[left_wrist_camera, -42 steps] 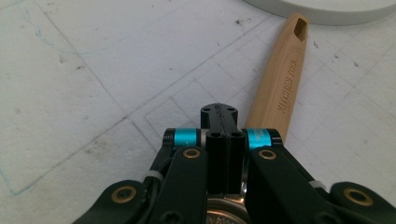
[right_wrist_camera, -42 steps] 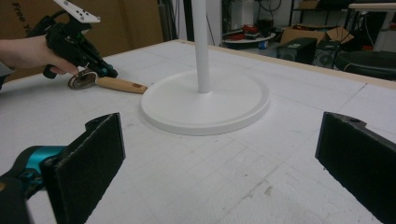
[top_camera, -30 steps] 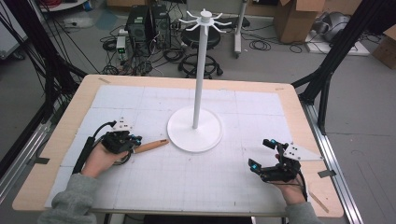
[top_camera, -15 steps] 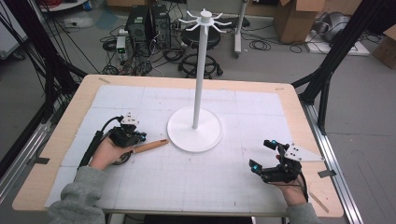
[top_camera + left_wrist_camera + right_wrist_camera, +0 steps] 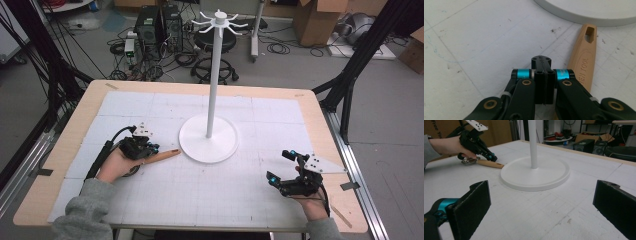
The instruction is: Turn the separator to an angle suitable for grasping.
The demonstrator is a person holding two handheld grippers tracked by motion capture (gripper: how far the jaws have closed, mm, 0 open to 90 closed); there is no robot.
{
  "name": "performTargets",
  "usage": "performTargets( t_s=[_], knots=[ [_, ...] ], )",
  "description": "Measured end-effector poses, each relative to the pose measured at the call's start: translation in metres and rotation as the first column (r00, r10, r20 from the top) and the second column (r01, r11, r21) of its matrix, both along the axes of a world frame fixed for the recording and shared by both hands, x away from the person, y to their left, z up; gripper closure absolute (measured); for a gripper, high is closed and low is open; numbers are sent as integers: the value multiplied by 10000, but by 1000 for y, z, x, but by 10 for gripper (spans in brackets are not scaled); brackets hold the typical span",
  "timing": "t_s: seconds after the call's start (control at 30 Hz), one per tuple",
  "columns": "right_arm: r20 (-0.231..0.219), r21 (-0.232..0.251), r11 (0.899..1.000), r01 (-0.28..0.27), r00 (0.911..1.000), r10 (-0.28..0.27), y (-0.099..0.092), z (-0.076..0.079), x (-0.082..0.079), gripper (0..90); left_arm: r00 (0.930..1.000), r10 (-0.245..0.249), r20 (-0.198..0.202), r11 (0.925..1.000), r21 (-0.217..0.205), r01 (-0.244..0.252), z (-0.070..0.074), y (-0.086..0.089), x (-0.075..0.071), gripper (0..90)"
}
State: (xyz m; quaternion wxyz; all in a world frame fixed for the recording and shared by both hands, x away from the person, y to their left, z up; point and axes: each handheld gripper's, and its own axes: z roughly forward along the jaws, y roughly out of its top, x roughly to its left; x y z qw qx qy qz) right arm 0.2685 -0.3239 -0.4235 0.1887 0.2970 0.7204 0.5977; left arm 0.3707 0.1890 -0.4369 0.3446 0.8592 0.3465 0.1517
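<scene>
High view: left gripper (image 5: pixel 145 148), jaws closed and empty, sits beside the wooden tool (image 5: pixel 160 156), which lies on the table (image 5: pixel 200 200) with its handle end touching the stand (image 5: pixel 208 138). Risk: closed jaws nudge the tool instead of taking it. Right gripper (image 5: pixel 281 167) rests wide open, well apart.

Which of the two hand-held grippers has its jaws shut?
The left gripper, beside the wooden-handled tool: its two black jaws are pressed together with nothing between them. The right gripper has its jaws spread wide apart over the table.
</scene>
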Motion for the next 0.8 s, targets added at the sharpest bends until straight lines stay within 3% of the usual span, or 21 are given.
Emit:
performTargets(
  t_s=[0.8],
  knots=[
    [-109, 14, 10000, -2, 9999, 2, 0, 0, 0, 6, 9974, -333, -635, 9994, -141, 324, 3, 0, -10, 900]
  ],
)
